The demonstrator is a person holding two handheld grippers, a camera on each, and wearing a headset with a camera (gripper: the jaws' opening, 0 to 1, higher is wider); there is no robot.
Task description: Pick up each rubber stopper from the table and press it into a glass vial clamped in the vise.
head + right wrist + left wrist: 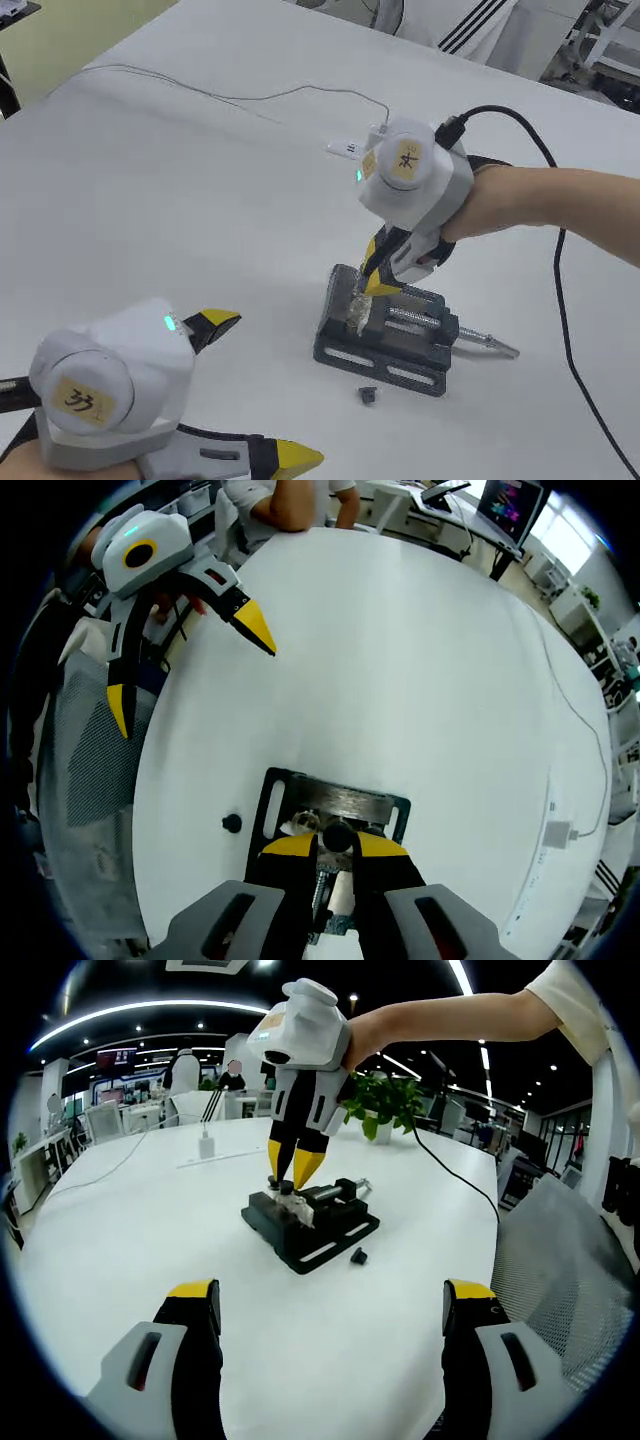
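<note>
Between the narrowed jaws of the right gripper [335, 848], a dark rubber stopper [337, 835] was pinched just above the glass vial [360, 312] clamped in the vise [395, 358]. A tilted push risked skewing the stopper or cracking the glass. Well left of those jaws, a second stopper [232, 823] lay on the table [400, 660]. The left gripper [332, 1295], jaws wide and empty, gave a side-on view of the alignment, which the right gripper view, looking straight down, could not show.
</note>
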